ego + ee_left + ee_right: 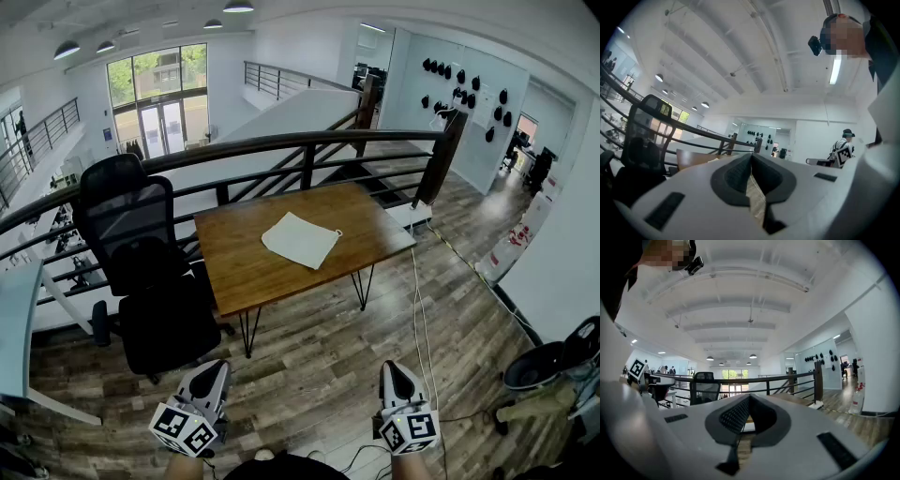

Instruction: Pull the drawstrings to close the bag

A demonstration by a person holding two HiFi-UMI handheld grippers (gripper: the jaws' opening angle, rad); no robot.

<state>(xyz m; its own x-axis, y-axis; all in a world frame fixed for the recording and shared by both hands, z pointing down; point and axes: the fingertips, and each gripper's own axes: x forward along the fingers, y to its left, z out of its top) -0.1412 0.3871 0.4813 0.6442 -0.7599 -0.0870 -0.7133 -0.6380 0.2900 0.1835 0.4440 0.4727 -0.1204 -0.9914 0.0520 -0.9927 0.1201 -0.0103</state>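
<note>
**both grippers clenched on nothing, bag lying well away on the bench**

the drawstring bag (300,240) is lying flat and pale near the middle of the wooden bench (234,272). its cords are proving hard to make out: only a thin loop is showing at the bag's right corner, too small to say more. in the left gripper view and the right gripper view the white gripper bodies are filling the lower half of the picture. they are covering most of the bench, so only a brown strip of its top is peeking out past them. the bottom edge of the head view is cutting off the person's arms.

each marker cube (184,429) is carrying black-and-white square patterns rather than words. a red-and-white object (511,248) is leaning by the right wall, and its print is coming through too small to read. dark rounded items (459,94) are hanging on the far wall, and what they are cannot be told.

the left gripper (218,365) is sitting low at the near left of the head view, its fingers (733,173) pressing together with nothing between them. the right gripper (392,366) is sitting low at the near right, its fingers (733,414) likewise clenched on nothing. both are pointing toward the bench and are well apart from the bag, with plank floor (319,366) and the bench's near edge lying between. the bag is resting ahead of them, roughly between their two lines. a black office chair (141,272) is standing at the bench's left end, nearer the left gripper.
</note>
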